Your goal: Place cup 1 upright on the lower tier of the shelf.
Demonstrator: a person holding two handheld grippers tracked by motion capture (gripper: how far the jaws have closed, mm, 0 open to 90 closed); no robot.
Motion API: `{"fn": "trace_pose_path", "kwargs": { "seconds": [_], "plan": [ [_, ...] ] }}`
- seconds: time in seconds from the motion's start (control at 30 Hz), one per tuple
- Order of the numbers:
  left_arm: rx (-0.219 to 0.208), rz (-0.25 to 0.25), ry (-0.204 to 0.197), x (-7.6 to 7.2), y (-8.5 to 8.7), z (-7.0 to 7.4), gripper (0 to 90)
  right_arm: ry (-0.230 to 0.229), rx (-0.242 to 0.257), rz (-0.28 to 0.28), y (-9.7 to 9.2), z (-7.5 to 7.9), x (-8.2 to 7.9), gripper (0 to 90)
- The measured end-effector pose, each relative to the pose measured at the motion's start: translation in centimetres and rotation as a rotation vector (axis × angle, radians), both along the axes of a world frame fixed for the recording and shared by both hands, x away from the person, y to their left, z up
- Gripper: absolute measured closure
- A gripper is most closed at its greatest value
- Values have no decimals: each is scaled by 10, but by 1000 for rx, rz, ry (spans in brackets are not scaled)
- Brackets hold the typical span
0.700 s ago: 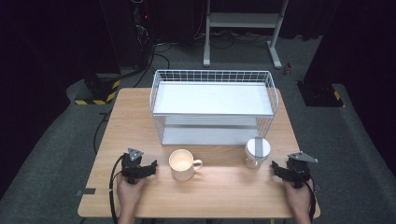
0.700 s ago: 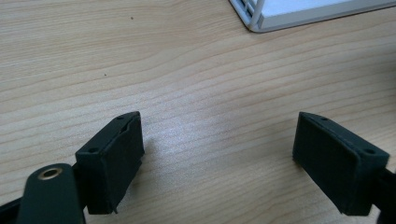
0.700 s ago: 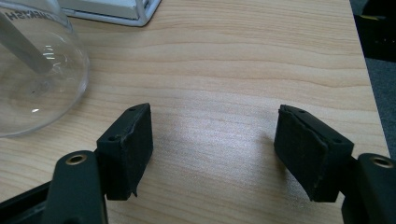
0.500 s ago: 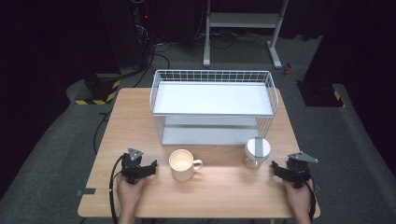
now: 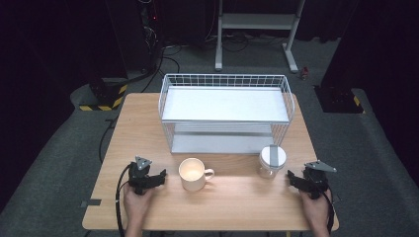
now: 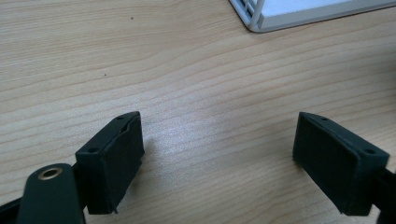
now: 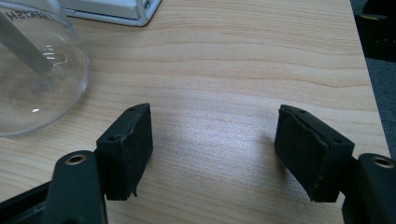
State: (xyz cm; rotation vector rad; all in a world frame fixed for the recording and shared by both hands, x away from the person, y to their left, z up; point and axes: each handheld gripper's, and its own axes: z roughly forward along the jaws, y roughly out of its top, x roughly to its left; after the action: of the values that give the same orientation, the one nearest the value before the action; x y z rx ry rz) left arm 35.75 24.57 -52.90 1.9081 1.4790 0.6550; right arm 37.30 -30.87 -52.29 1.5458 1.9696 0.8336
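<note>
Both hands low & apart, left claw [image 5: 159, 178] and right claw [image 5: 291, 178] open, nothing gripped.

Mug [image 5: 193, 174]: cream/white ceramic, upright, open top, looks empty inside. Handle sticks out to frame right. Sits lower centre of high view, on the wood table [image 5: 237, 202], just below the front edge of the white wire rack [image 5: 225, 111], not touching it.

Glass jar [image 5: 271, 161]: clear, rounded body, grey flat lid on top, upright. Lower right of centre in high view, near the rack's front right corner. In right gripper view it's at upper left [image 7: 35, 65], see-thru wall w/ embossed lettering near the rim, base on the table.

Mug and jar well apart, side by side in one row.
</note>
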Motion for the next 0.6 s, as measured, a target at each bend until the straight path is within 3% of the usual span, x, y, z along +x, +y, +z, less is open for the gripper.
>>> {"fn": "trace_pose_path", "kwargs": {
  "seconds": [0.2, 0.33, 0.6],
  "plan": [
    [0, 0, 1, 0, 0, 0, 167, 1, -1, 0, 0, 0, 0, 246],
    [0, 0, 1, 0, 0, 0, 167, 12, -9, 25, 0, -1, 0, 176],
    [0, 0, 1, 0, 0, 0, 166, 17, -4, 47, 1, -1, -3, 162]
  ]
}}
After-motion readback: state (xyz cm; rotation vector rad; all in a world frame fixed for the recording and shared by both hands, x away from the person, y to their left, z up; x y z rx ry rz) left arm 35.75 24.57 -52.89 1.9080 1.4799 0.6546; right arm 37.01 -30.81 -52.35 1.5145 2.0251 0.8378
